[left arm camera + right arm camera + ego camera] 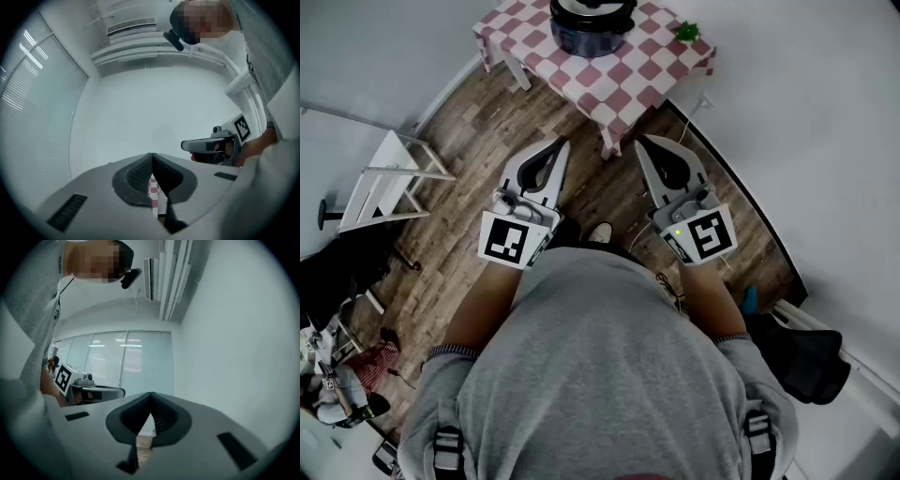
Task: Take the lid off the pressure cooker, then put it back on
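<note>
The dark pressure cooker (592, 26) stands with its lid (593, 7) on, on a small table with a red-and-white checked cloth (609, 70) at the top of the head view. My left gripper (562, 143) and right gripper (641, 142) are held side by side above the wooden floor, well short of the table, both shut with nothing between the jaws. In the left gripper view the shut left gripper (151, 155) faces a pale wall, with the right gripper (206, 146) beside it. In the right gripper view the shut right gripper (151, 394) faces a wall, the left gripper (96, 392) alongside.
A white folding rack (389, 183) stands on the floor at the left. A small green plant (686, 33) sits on the table's right corner. Dark bags (802, 356) lie by the right wall. Cluttered items (337, 375) sit at lower left.
</note>
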`<state>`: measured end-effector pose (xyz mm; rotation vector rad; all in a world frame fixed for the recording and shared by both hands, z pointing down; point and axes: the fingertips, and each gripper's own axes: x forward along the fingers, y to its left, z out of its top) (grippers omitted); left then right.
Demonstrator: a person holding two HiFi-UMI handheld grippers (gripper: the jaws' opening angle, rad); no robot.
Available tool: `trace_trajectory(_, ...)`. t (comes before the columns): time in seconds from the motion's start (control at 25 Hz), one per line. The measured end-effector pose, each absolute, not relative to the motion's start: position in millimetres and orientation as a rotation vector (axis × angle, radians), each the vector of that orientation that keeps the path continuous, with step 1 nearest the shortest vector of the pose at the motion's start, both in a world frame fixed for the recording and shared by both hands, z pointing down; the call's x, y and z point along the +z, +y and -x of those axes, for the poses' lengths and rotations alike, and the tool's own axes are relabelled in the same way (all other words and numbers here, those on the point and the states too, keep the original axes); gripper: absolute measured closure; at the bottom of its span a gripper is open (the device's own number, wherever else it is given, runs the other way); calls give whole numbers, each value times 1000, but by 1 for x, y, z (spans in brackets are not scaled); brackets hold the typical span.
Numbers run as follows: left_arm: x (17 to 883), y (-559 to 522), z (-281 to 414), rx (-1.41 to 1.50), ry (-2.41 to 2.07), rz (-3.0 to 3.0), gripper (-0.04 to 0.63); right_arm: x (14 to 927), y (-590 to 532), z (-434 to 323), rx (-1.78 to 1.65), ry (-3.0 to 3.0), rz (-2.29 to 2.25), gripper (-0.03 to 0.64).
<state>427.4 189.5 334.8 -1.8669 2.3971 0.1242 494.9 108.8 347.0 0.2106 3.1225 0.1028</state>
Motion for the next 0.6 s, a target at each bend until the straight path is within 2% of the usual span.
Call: trace_trajectory(0.6, 337, 186, -439, 105, 2386, 1887, 577, 352, 107, -505, 113, 3138, -210, 609)
